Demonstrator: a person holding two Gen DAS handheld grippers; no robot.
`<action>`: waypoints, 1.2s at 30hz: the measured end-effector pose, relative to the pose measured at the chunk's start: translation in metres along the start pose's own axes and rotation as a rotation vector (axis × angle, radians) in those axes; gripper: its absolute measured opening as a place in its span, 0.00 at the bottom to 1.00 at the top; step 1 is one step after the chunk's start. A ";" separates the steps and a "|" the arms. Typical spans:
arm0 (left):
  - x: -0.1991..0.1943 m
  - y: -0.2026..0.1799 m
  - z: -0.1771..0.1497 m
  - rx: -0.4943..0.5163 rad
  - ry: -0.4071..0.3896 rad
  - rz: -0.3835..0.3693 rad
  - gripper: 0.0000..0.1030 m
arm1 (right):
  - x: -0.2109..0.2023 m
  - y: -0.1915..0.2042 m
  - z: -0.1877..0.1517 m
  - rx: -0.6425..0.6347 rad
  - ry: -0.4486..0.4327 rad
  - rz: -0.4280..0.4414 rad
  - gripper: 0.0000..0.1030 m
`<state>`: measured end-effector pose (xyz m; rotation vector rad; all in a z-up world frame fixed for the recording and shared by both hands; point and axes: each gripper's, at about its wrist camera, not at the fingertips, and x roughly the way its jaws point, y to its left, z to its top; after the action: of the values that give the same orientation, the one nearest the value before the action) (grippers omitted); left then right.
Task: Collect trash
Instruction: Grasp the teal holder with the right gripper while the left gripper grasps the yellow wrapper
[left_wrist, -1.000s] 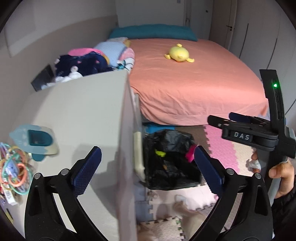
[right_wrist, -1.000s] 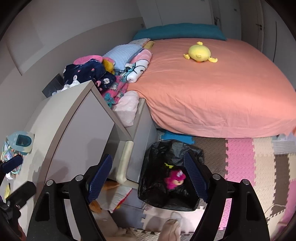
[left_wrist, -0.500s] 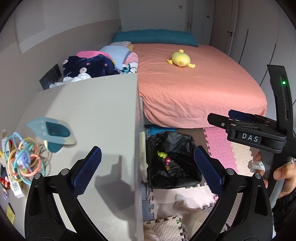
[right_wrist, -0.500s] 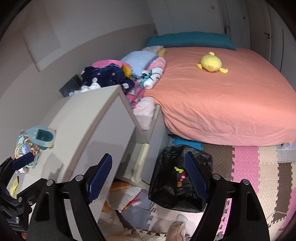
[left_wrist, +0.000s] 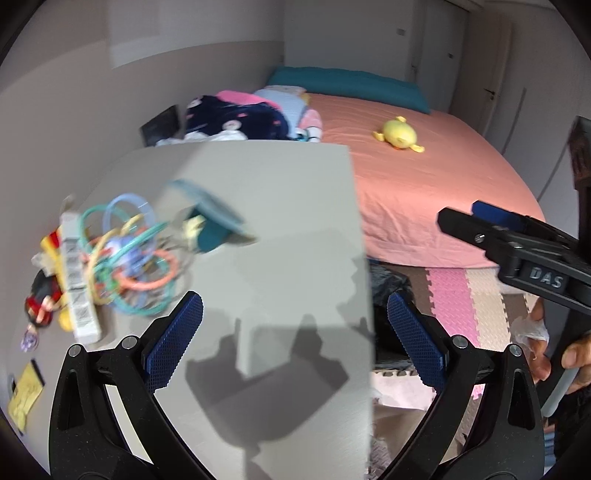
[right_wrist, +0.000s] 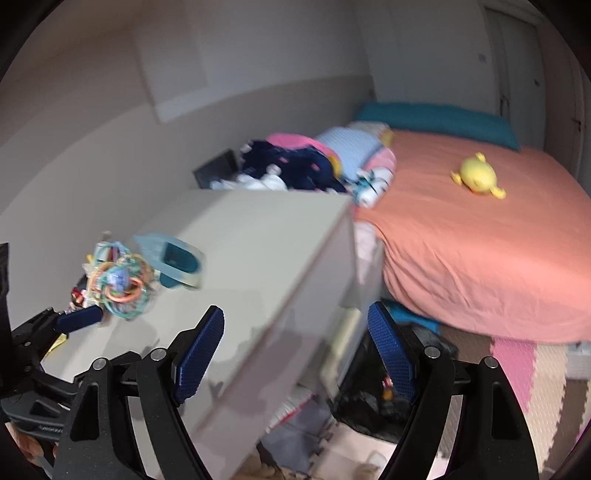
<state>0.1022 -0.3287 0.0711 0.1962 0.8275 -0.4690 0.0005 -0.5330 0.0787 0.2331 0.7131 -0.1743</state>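
Observation:
My left gripper (left_wrist: 295, 332) is open and empty above the grey dresser top (left_wrist: 266, 229). At the dresser's left end lie tangled coloured rings (left_wrist: 125, 258), a white barcoded box (left_wrist: 77, 288), a small doll (left_wrist: 40, 302) and a yellow note (left_wrist: 22, 398), all blurred. The black bin bag (left_wrist: 388, 288) peeks out past the dresser's right edge. My right gripper (right_wrist: 295, 354) is also open and empty, over the dresser's front corner, with the bin bag (right_wrist: 369, 398) below it. Each gripper shows in the other's view: the right gripper (left_wrist: 465, 221) and the left gripper (right_wrist: 74, 319).
A bed with an orange sheet (right_wrist: 480, 240) and a yellow plush (right_wrist: 476, 177) fills the right. Folded clothes (left_wrist: 236, 118) are piled behind the dresser. A teal dish (right_wrist: 173, 258) sits near the rings. Foam mats (left_wrist: 450, 302) cover the floor. A white crumpled thing (left_wrist: 528, 328) shows by the person's hand.
Both views have swung left and risen. The dresser-top clutter has come further into view and the bin bag has slid mostly behind the dresser edge. Both grippers stay open.

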 end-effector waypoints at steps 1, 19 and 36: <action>-0.003 0.010 -0.003 -0.015 -0.001 0.012 0.94 | 0.000 0.009 0.000 -0.014 -0.015 -0.001 0.78; -0.050 0.172 -0.073 -0.194 0.022 0.173 0.94 | 0.060 0.135 0.001 -0.200 0.090 0.110 0.65; -0.065 0.300 -0.132 -0.180 0.158 0.329 0.94 | 0.167 0.180 0.023 -0.244 0.151 -0.040 0.75</action>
<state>0.1199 0.0019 0.0279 0.1998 0.9659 -0.0700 0.1817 -0.3793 0.0126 -0.0012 0.8820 -0.1069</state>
